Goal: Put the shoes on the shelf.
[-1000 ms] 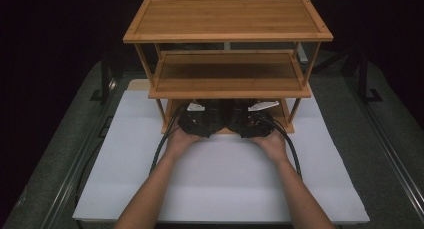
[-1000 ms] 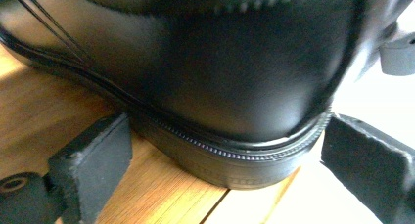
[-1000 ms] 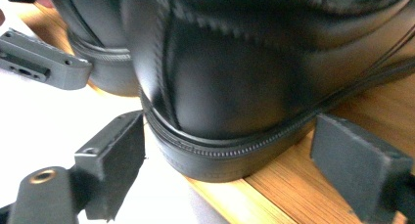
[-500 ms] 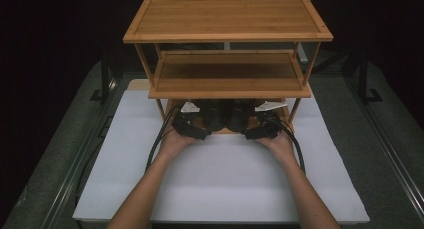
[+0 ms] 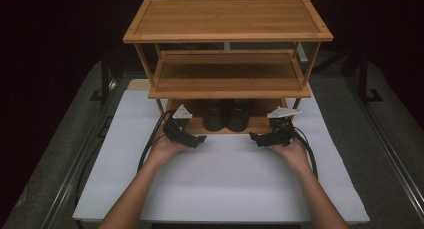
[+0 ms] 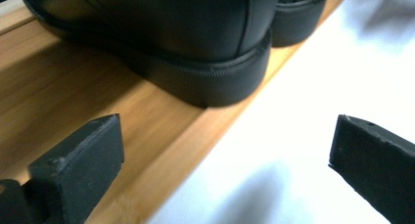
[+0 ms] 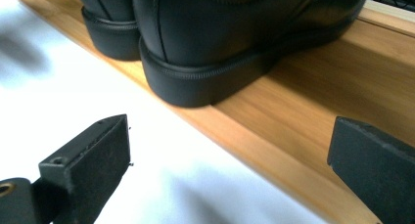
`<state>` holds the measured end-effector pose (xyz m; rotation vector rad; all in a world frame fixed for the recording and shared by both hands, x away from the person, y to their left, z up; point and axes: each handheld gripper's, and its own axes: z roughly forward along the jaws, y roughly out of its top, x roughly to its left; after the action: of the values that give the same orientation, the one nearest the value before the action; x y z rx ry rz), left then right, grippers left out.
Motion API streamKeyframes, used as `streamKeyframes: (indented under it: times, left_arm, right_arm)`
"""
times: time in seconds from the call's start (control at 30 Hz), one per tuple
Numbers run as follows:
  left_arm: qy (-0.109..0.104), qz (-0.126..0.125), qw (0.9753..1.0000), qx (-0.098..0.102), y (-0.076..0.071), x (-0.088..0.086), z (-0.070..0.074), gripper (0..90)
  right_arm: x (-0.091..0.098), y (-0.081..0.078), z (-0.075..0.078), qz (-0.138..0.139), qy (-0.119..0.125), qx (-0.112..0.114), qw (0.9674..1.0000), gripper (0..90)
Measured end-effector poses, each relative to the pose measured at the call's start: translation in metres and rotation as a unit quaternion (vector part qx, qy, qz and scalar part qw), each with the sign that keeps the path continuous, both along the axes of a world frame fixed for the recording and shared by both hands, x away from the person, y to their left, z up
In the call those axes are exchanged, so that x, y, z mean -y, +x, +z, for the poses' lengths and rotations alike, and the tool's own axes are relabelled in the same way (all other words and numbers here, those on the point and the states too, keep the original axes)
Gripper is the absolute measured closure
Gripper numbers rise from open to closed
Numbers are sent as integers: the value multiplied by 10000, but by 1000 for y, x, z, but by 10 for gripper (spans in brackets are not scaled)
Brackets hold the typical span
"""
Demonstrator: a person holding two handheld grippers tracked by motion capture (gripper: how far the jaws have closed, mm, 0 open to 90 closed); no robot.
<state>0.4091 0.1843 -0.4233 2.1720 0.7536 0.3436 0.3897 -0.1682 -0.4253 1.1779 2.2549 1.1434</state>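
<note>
Pair of black shoes (image 5: 227, 114) stands heels-out on the lowest tier of the bamboo shoe rack (image 5: 227, 16), centre of the high view, side by side and touching or nearly so. Both upper tiers are bare.

Left hand-held gripper (image 5: 192, 140) sits at lower centre-left of the high view, right hand-held gripper (image 5: 259, 138) at lower centre-right. Each is off the rack's front edge, over the white mat (image 5: 225, 189) on the tabletop, one to either side of the pair. Jaws of both are spread wide with nothing between them.

Judgement on progress: shoes look placed and let go; each heel rests fully on the bottom board just inside the front lip. Little seems left beyond clearing the hands from the rack. If more shoes are meant for the upper tiers, none are in view to fetch.

What the views add to one another:
- High view gives the layout: three tiers, both forearms coming in from the bottom edge, grippers angled inward toward each other, cables trailing back over the mat. The shoes are mostly shaded by the middle tier here.
- Left gripper view is close on one heel (image 6: 205, 72): ribbed sole edge, heel set on the wood close to the mat's edge, second heel in the upper right of the frame. Open gap between the black jaws is plain.
- Right gripper view mirrors this, its nearest heel (image 7: 195, 77) at upper centre, the other in the upper left; bare bottom board runs off to the right.
</note>
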Motion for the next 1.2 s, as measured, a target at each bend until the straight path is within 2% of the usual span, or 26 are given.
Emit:
streamKeyframes:
  times: [0.1,0.33,0.5,0.73,0.9,1.03,1.2]
  left_arm:
    - [28,48,10000,70,-9,-6,3,0]
    - [-96,136,9998,119,-28,-26,6,0]
    - [-56,178,9997,185,-47,-41,9,0]
    - [101,205,9994,249,-73,-62,9,0]
    - [135,334,9991,227,-90,-81,5,0]
    - [248,441,9985,218,-101,-93,3,0]
    - [253,555,9980,177,-115,-109,1,0]
  right_arm:
    - [7,-8,1,-23,25,8,10000,21]
    - [26,-28,3,-37,149,74,9999,21]
    - [36,-42,4,-80,99,122,9998,21]
    - [56,-66,-3,-205,45,108,9997,21]
    - [70,-83,-5,-324,29,96,9994,21]
    - [81,-98,-4,-417,-18,156,9990,21]
    - [93,-117,-7,-536,-77,136,9984,21]
